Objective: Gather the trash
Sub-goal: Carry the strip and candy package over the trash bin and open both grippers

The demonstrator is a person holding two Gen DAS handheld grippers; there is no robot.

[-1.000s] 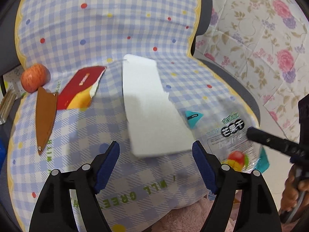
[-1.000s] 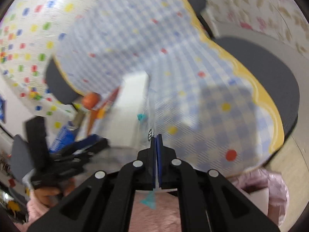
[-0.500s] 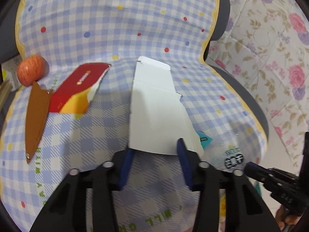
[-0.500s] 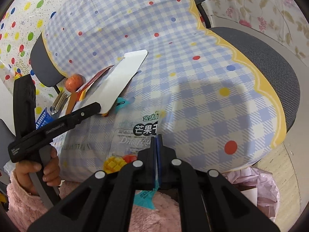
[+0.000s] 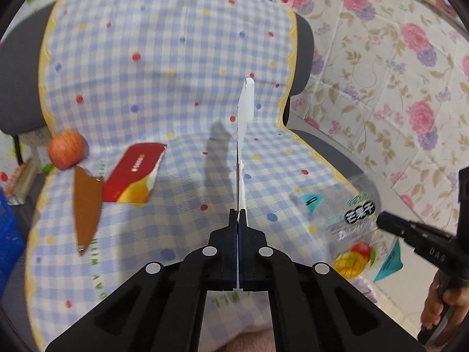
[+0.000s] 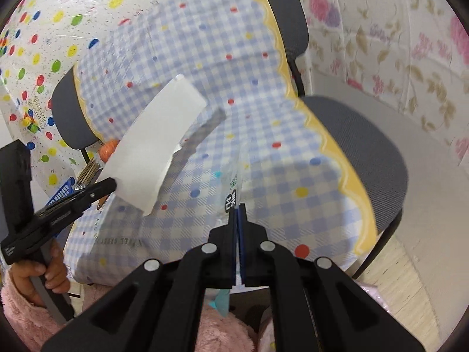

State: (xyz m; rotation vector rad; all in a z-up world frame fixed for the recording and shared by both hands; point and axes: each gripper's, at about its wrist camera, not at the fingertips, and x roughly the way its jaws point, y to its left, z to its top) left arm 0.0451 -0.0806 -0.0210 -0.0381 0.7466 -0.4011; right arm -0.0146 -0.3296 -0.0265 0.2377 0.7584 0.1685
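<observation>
- The left gripper [image 5: 238,214] is matte black plastic: two flat, angular arms that widen toward the camera, each with long triangular cut-outs.
- Four round silver pivot caps sit across its linkage, two near the middle and two farther out.
- Its jaws carry dark blue pads along their inner faces.
- The right gripper [image 6: 237,209] has the same build: black arms, four silver caps, blue-lined jaws.
- Seen from the side, each tool has a slim black nose, a blocky black body with small pale lettering and a grey trigger-style handle.
- A fuzzy pink sleeve [image 6: 20,316] covers the left wrist.
</observation>
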